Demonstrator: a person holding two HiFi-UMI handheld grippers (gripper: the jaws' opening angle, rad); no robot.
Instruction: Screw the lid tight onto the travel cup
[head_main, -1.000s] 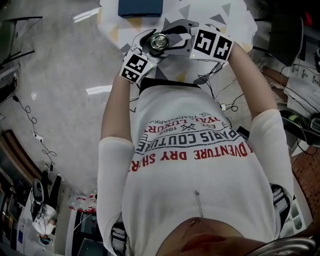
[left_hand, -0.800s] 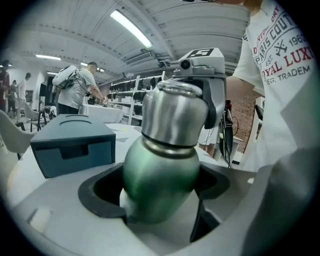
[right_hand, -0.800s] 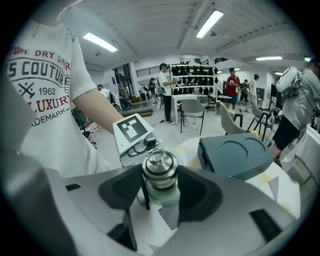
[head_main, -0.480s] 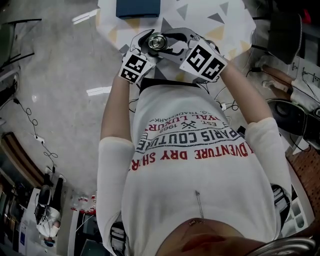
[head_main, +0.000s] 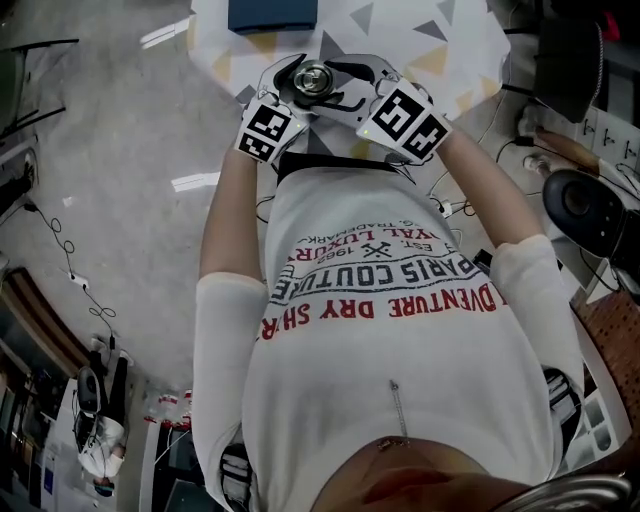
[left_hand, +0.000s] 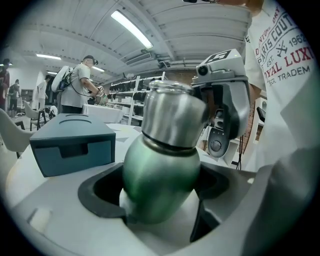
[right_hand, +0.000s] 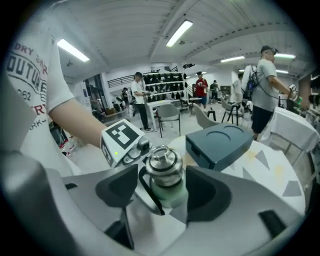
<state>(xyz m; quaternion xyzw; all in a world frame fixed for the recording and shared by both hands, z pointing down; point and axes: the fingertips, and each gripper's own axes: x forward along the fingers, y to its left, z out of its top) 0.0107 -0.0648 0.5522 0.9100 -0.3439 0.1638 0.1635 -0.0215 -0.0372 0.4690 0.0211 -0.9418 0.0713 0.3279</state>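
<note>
Left gripper (left_hand: 157, 200) clamped on green travel cup (left_hand: 162, 165) body, tilted, over table (right_hand: 280, 175) edge, near blue box (right_hand: 217, 145). Right gripper (right_hand: 162, 192) jaws wide, just been opening, straddling steel lid (right_hand: 162, 161), not pinching it.

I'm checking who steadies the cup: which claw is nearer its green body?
Left. The left claw clamps the green body; the right claw, jaws just opening, straddles the steel lid above without pressing it.

Base of green steel travel cup (left_hand: 161, 170) hidden inside left tongs (left_hand: 159, 200); dark blue plastic box (head_main: 272, 14) cut by head view's top edge.
</note>
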